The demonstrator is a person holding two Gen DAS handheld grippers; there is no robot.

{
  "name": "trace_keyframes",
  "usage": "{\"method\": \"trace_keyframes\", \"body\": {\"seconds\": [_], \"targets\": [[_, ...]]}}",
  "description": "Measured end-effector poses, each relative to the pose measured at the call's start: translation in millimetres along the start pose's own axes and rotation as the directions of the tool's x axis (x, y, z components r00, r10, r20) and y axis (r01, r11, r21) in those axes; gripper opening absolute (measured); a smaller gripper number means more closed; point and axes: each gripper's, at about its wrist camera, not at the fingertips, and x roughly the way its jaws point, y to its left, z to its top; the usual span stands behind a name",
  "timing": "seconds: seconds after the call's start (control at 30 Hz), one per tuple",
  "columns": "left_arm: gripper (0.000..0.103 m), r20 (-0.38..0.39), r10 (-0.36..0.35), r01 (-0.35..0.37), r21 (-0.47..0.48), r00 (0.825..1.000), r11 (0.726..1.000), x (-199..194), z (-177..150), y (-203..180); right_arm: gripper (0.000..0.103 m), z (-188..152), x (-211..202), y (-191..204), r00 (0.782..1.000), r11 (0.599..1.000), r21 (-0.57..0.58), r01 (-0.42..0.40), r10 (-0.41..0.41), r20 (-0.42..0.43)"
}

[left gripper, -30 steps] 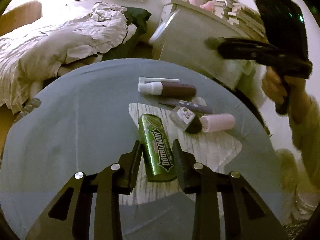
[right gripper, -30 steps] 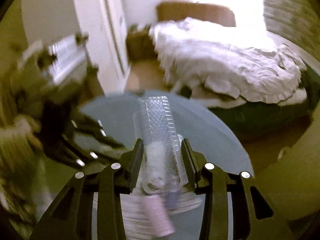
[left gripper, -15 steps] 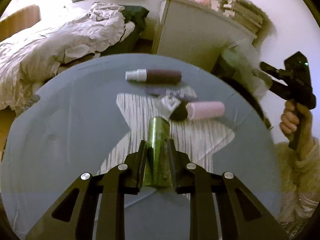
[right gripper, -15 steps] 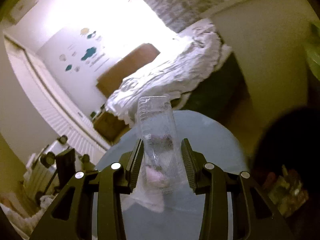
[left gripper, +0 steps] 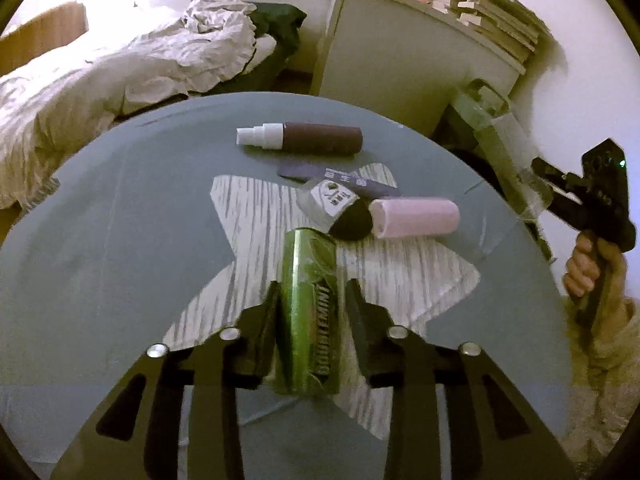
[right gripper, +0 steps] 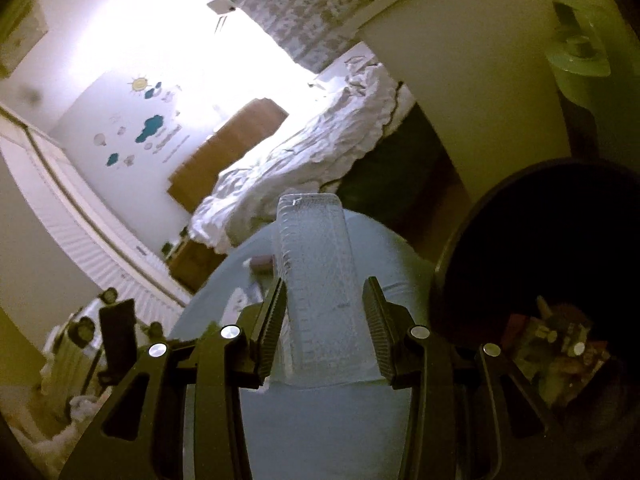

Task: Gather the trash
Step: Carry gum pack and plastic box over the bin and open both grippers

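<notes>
In the left wrist view my left gripper [left gripper: 311, 300] is shut on a green Doublemint gum pack [left gripper: 310, 312], held just above the round grey table [left gripper: 100, 220]. Ahead on the table lie a brown spray bottle [left gripper: 308, 139], a dark flat wrapper [left gripper: 340, 178], a small grey packet with a black end [left gripper: 336, 208] and a pink roll [left gripper: 414, 218]. In the right wrist view my right gripper [right gripper: 325, 300] is shut on a clear textured plastic container [right gripper: 318, 272], beside a dark trash bin [right gripper: 560, 280] at right. The right gripper also shows in the left wrist view [left gripper: 592, 200], off the table's right edge.
A white-and-grey striped star mat [left gripper: 260, 232] lies under the items. An unmade bed [left gripper: 100, 72] stands behind the table, a grey cabinet [left gripper: 400, 48] with books at back right. The bin holds several scraps [right gripper: 560, 340]. A radiator [right gripper: 80, 240] runs along the left wall.
My left gripper closed on the gum pack and lifted it slightly. My right gripper swung away from the table with the clear container, toward the dark bin.
</notes>
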Motion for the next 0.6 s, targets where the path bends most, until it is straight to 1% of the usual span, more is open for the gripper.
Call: {"method": "trace_keyframes", "body": {"seconds": [0.1,0.17,0.27,0.33,0.37,0.43,0.53,0.6], "targets": [[0.028,0.014,0.001,-0.001,-0.005,1.0,1.0,-1.9,1.5,-3.2,0.041,2.2,-4.2,-4.4,1.0,1.0,-0.001,0.016,-0.016,0.022],[0.028,0.061,-0.023,0.024,-0.011,0.998,1.0,-12.0,5.5,-9.7,0.041,3.2,-10.1,-7.8,0.998,0.999,0.008,0.036,-0.036,0.047],[0.028,0.13,-0.081,0.083,-0.003,0.988,0.997,-30.7,21.2,-29.2,0.041,11.2,-22.9,-20.0,0.993,0.997,0.05,0.054,-0.059,0.106],[0.028,0.161,-0.137,0.134,0.028,0.977,0.991,-38.3,37.1,-51.4,0.041,18.6,-35.5,-34.1,0.984,0.993,0.101,0.066,-0.082,0.161],[0.028,0.169,-0.176,0.17,0.05,0.97,0.984,-38.6,47.4,-66.2,0.04,21.4,-40.5,-41.6,0.979,0.989,0.128,0.072,-0.094,0.179],[0.028,0.173,-0.227,0.216,0.078,0.959,0.973,-35.2,61.4,-89.0,0.041,25.6,-50.9,-60.6,0.968,0.977,0.195,0.089,-0.131,0.212],[0.028,0.155,-0.318,0.3,0.126,0.935,0.945,-16.7,87.8,-132.4,0.041,28.4,-61.2,-87.0,0.955,0.95,0.288,0.123,-0.192,0.227],[0.028,0.139,-0.359,0.337,0.156,0.923,0.928,-1.8,102.2,-158.0,0.041,29.6,-62.8,-99.1,0.947,0.935,0.316,0.16,-0.236,0.219]]}}
